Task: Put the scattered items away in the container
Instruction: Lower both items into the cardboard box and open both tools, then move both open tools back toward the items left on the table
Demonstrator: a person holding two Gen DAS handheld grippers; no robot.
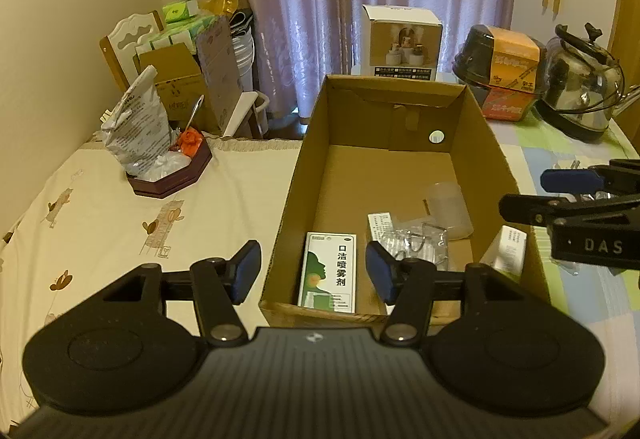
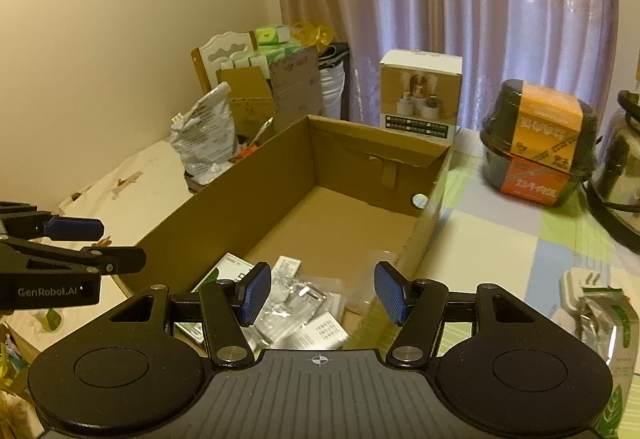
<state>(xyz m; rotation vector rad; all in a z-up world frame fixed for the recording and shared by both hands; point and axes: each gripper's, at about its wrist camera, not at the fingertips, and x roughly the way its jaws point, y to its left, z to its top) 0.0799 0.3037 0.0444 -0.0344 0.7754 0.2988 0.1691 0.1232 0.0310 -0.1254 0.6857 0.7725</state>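
Currently both tools are empty, pads spread apart. Left tool point(image 1: 314, 271) hovers over the near edge of the cardboard box point(image 1: 304, 159); right tool point(image 2: 322, 293) hovers over the box's near right corner. Inside the box, at 6 o'clock on its floor: green-white spray carton point(image 1: 328, 273), clear plastic packet point(image 1: 416, 245), white leaflet box point(image 1: 380, 225) and a translucent cup point(image 1: 448, 209) toward 3 o'clock. Leftover item on the desk: a green-silver pouch point(image 2: 604, 323) at 3 o'clock of the right tool, outside the box. Likely next: right tool goes for that pouch. Risks: crinkly foil could slip from the pads on a shallow pinch; swinging back could clip the box wall and shove the box; the tools sit close and could collide over the box.
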